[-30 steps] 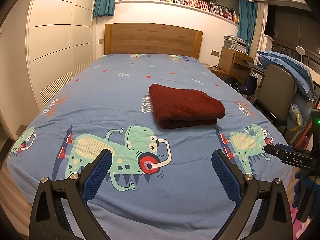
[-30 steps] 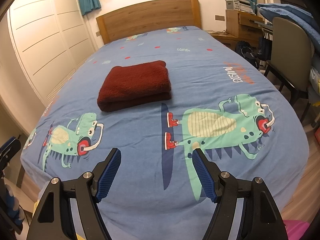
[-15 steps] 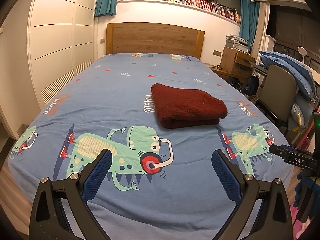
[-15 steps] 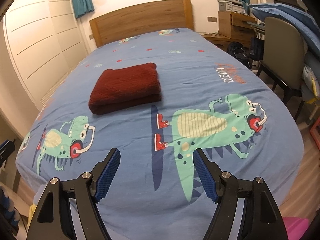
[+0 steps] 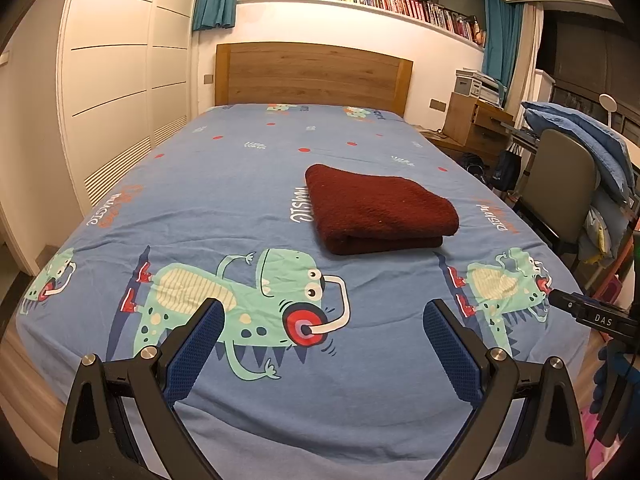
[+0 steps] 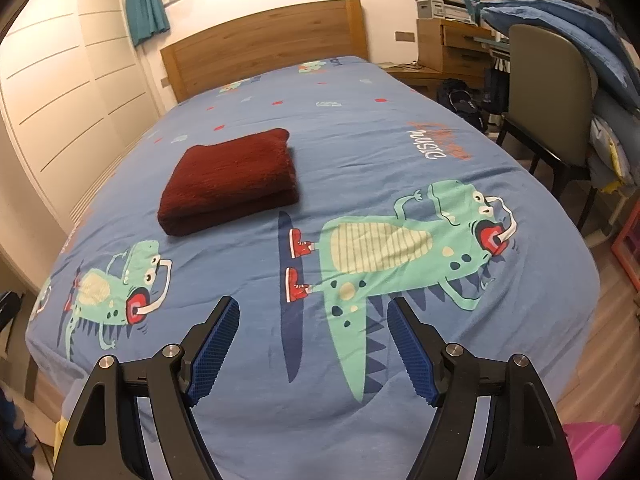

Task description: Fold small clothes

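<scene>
A dark red cloth lies folded in a neat rectangle near the middle of the bed; it also shows in the right wrist view. My left gripper is open and empty, above the foot of the bed, well short of the cloth. My right gripper is open and empty, also above the foot of the bed, to the right of the cloth. Part of the right gripper's body shows at the right edge of the left wrist view.
The bed has a blue sheet with green dinosaur prints and a wooden headboard. A white wardrobe lines the left side. A chair piled with blue bedding and a wooden desk stand to the right.
Both grippers have drawn back slightly from the bed and stay open. The right wrist view has tilted and swung a little; the folded cloth has not moved.
</scene>
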### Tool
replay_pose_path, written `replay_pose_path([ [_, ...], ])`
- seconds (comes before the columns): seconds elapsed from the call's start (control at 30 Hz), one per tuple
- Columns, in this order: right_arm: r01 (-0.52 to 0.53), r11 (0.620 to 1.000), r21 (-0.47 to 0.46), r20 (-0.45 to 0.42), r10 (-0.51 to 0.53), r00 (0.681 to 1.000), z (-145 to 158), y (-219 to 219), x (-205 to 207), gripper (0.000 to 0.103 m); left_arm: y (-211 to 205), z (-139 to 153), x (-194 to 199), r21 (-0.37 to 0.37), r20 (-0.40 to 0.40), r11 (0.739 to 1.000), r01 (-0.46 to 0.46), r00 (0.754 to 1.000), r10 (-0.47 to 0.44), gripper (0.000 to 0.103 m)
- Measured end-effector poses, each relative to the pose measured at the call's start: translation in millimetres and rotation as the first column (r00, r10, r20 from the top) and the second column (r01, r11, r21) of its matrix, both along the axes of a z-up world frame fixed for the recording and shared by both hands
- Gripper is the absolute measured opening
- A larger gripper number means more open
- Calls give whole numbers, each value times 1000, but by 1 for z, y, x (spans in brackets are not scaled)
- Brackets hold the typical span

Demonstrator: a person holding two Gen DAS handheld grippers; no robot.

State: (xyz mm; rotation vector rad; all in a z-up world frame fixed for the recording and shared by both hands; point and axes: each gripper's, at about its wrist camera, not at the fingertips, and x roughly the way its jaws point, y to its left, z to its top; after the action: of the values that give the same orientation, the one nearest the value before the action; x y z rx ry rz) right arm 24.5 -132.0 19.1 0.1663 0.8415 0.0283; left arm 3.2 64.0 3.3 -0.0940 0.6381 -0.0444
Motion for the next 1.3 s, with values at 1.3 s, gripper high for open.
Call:
replay_pose_path([
  [1.3, 28, 999, -17, 57, -27, 998, 7, -4, 1, 78, -4, -13, 16, 32, -47, 999, -31, 998, 33, 98],
])
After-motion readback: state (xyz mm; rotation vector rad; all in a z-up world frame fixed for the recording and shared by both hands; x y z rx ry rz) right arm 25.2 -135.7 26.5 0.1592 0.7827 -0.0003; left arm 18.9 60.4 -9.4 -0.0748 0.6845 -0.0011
